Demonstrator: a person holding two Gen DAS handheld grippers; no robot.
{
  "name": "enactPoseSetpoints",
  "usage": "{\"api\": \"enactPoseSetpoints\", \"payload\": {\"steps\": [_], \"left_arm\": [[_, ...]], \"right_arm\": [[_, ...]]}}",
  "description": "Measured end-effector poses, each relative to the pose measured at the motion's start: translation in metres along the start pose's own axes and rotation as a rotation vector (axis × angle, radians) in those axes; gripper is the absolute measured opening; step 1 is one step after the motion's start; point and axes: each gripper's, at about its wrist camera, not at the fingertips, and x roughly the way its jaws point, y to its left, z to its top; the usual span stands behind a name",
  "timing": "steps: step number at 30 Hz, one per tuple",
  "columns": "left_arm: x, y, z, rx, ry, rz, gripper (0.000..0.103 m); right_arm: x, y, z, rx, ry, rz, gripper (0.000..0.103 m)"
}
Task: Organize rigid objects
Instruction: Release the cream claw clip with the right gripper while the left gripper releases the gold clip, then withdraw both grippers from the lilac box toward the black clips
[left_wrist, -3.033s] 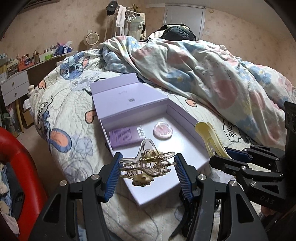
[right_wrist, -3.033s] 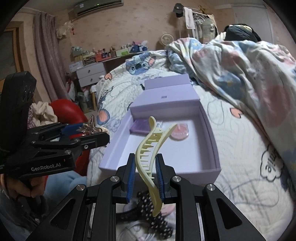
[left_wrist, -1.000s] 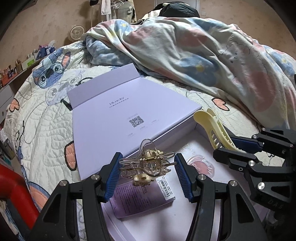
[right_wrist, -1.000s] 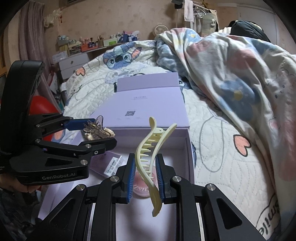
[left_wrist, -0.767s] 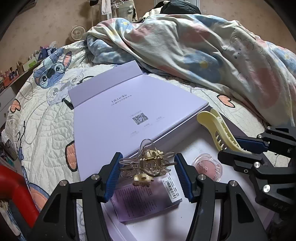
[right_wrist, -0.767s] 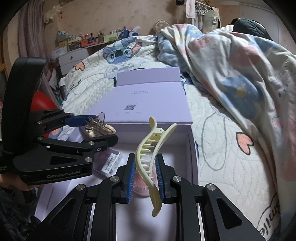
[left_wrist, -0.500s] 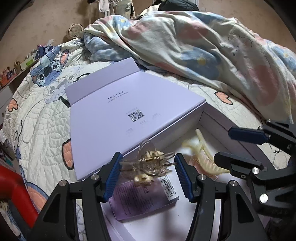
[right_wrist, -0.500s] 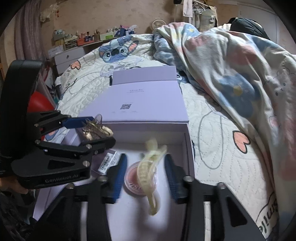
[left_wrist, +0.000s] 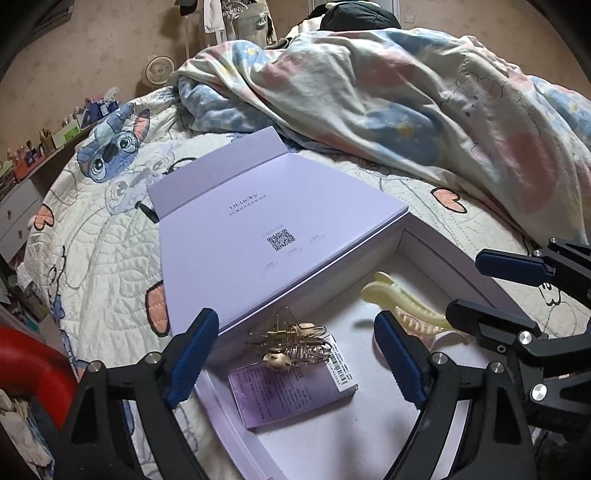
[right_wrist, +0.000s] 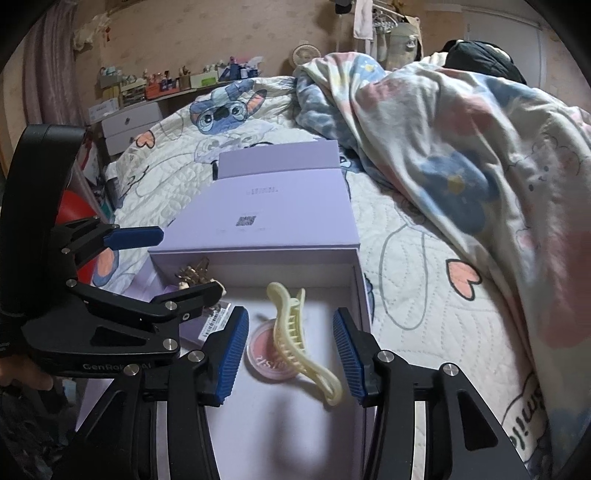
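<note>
An open lilac box (left_wrist: 443, 251) (right_wrist: 364, 280) lies on the bed with its lid (left_wrist: 258, 221) folded back. My left gripper (left_wrist: 295, 356) hovers over the box with its jaws opening. The gold wire hair clip (left_wrist: 291, 343) (right_wrist: 192, 275) rests free between the pads on a purple card (left_wrist: 295, 391). My right gripper (right_wrist: 291, 350) stands open beside it. The pale yellow claw clip (right_wrist: 295, 339) (left_wrist: 402, 310) lies in the box across a round pink compact (right_wrist: 262, 354), between the blue pads (right_wrist: 232, 343) but touching neither.
A bunched floral duvet (left_wrist: 406, 103) fills the far and right side of the bed. The quilt with a blue cartoon figure (right_wrist: 225, 107) spreads to the left. A red object (left_wrist: 26, 365) and drawers (right_wrist: 129, 122) stand off the bed's left edge.
Both grippers opened. The yellow clip dropped from the right gripper onto the pink compact, then the gold clip dropped from the left gripper onto the purple card.
</note>
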Motion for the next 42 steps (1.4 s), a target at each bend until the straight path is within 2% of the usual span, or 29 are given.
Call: {"api": "enactPoseSetpoints", "payload": {"steps": [12,15,17,22,33,42], "left_arm": [[-0.053,0.005,0.008,-0.028,-0.076,0.025,0.087],[-0.066,0.004,0.009,-0.034,-0.093,0.02,0.093],[-0.077,0.002,0.008,-0.028,-0.11,0.02,0.101],[-0.101,-0.004,0.007,-0.019,-0.144,0.022,0.101],[-0.141,-0.011,-0.005,-0.004,-0.176,0.024,0.101],[-0.167,-0.019,-0.026,0.0,-0.188,-0.008,0.101]], "right_arm": [[-0.048,0.01,0.005,0.0,-0.069,-0.018,0.047],[-0.064,0.014,0.006,-0.004,-0.088,-0.027,0.047],[-0.074,0.017,0.005,-0.008,-0.101,-0.035,0.049],[-0.099,0.021,0.003,-0.005,-0.127,-0.041,0.052],[-0.141,0.032,-0.007,-0.004,-0.185,-0.07,0.073],[-0.17,0.041,-0.028,0.025,-0.207,-0.097,0.077]]}}
